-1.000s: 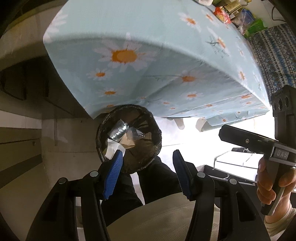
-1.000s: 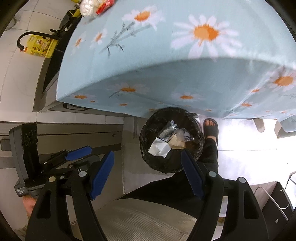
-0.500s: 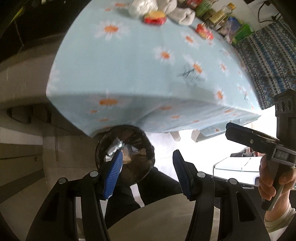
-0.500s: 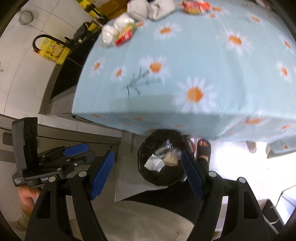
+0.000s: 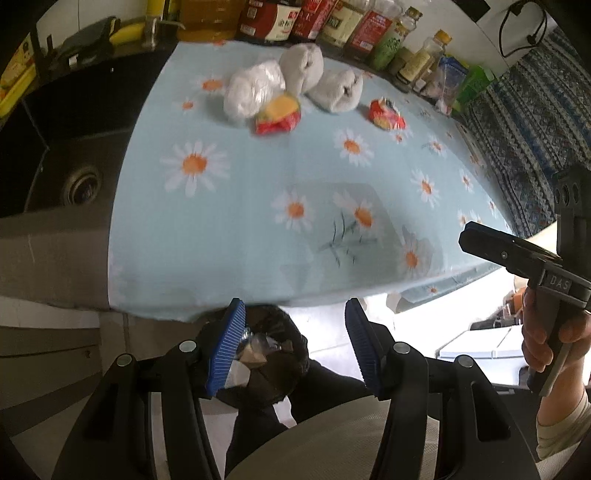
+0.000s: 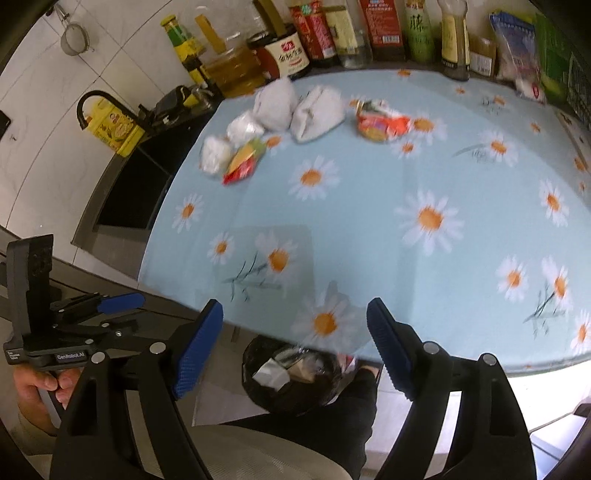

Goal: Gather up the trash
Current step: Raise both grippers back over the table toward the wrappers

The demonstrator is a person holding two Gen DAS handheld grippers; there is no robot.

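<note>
Black bin liner first: the trash bin (image 6: 295, 376) sits on the floor just under the near edge of the desk (image 6: 369, 206), tucked by my legs so I can drop stuff w/o walking. It holds crumpled paper & clear plastic already, so part of the job looks done.

Rest of the trash is at the far side of the desk, on the daisy cloth: two grey-white wads (image 5: 306, 70) (image 5: 338, 90), a clear plastic bag of white stuff (image 5: 251, 90), a red-yellow snack wrapper (image 5: 279, 118) right against that bag, & another red wrapper (image 5: 386, 114) a bit apart to the right. All bunched near the row of sauce bottles (image 6: 321, 29) at the back, well apart from the bin, so each piece needs a reach out & a carry back.

Left gripper (image 5: 291, 347): jaws apart & opening, nothing btwn them; bin only shows thru the gap. Right gripper (image 6: 295, 350): jaws wide & opening too, empty. Both point down at a slant over the desk's near edge. My guess: I'm opening them ahead of the next pick so they're ready on arrival.

Likely next: left goes for the bag/wrapper pair, right for the lone red wrapper, since each sits on that gripper's side. Wrappers are thin & flat-ish, so pads may slide; wads should pinch easy.
</note>
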